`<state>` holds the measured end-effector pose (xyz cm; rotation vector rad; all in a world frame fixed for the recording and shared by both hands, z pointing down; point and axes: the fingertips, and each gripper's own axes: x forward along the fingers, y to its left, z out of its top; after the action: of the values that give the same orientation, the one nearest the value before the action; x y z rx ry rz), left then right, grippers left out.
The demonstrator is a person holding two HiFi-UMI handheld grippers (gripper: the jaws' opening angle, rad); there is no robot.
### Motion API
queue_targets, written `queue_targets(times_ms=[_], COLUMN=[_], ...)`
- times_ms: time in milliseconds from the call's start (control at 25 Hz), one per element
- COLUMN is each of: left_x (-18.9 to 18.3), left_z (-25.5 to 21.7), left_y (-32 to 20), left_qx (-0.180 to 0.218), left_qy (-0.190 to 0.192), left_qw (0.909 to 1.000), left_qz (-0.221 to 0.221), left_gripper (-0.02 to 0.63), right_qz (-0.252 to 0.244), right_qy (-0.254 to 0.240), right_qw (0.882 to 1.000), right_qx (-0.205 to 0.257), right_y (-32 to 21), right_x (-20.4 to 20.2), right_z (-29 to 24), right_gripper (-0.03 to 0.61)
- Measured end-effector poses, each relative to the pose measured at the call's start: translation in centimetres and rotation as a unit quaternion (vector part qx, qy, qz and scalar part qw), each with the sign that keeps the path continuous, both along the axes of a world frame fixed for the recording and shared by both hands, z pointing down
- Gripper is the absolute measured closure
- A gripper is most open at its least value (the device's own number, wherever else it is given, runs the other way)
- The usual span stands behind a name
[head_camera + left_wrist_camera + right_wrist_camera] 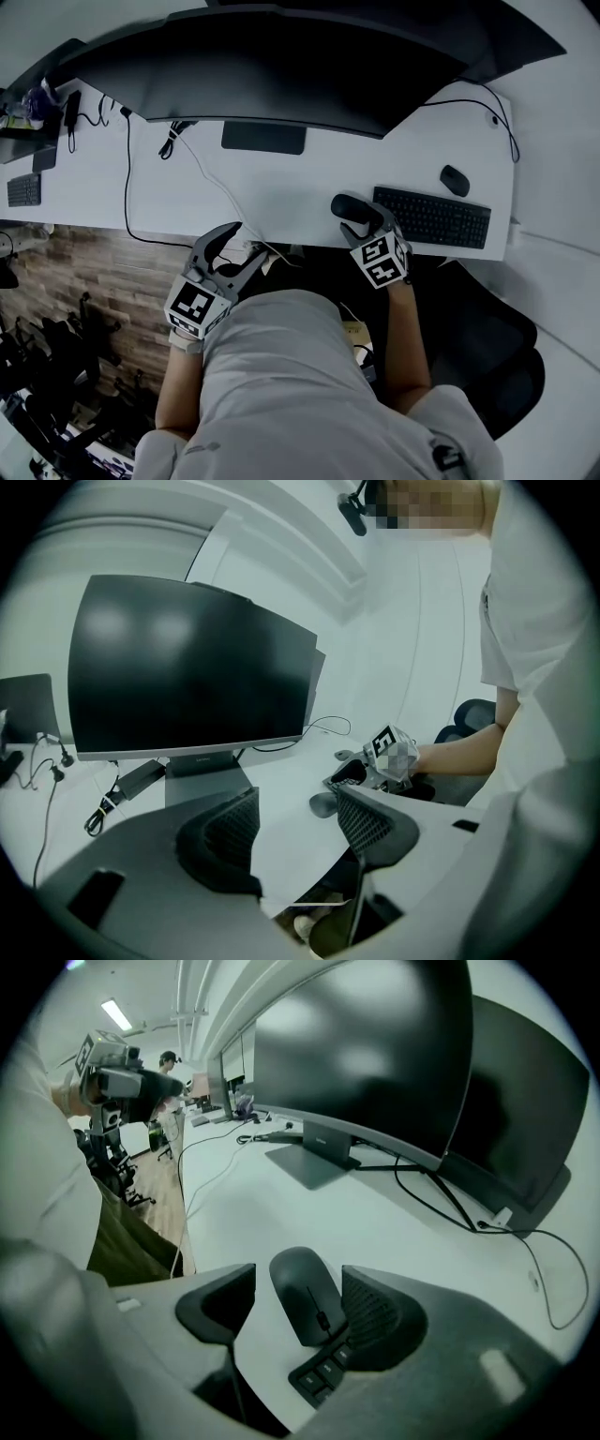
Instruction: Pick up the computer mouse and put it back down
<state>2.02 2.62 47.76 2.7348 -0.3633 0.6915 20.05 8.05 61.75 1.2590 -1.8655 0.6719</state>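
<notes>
White desk [281,197] being occupied toward its far edge by a monitor stand base [263,137], black keyboard [431,217] being carried along the near edge by the right corner, computer mouse [349,206] being rested just beside its left end, second mouse [455,180] being borne near the right edge, cables [127,187] being trailed across the left part.

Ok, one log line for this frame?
right gripper: open, fingers either side of computer mouse | computer mouse: on desk, by keyboard, not lifted | left gripper: open, empty
</notes>
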Motion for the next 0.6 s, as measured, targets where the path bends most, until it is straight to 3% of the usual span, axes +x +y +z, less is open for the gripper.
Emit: queue_targets(times_ms=[440,600], left_x=[-0.4,-0.5], left_z=[1.1,1.0], left_y=[-1.7,-2.6], left_qx=[-0.009,-0.010], left_qy=[-0.020,-0.020], left_qw=[0.9997,0.9995], left_qz=[-0.013,-0.022], left_gripper=[0.374,0.374], right_qz=[-0.077,-0.095], right_qy=[0.057,0.051], right_qw=[0.991,0.988], right_qx=[-0.094,-0.112], right_y=[-0.5,-1.1], right_x=[0.7,0.6], right_z=[5.3,6.1], right_gripper=[0.296,0.293])
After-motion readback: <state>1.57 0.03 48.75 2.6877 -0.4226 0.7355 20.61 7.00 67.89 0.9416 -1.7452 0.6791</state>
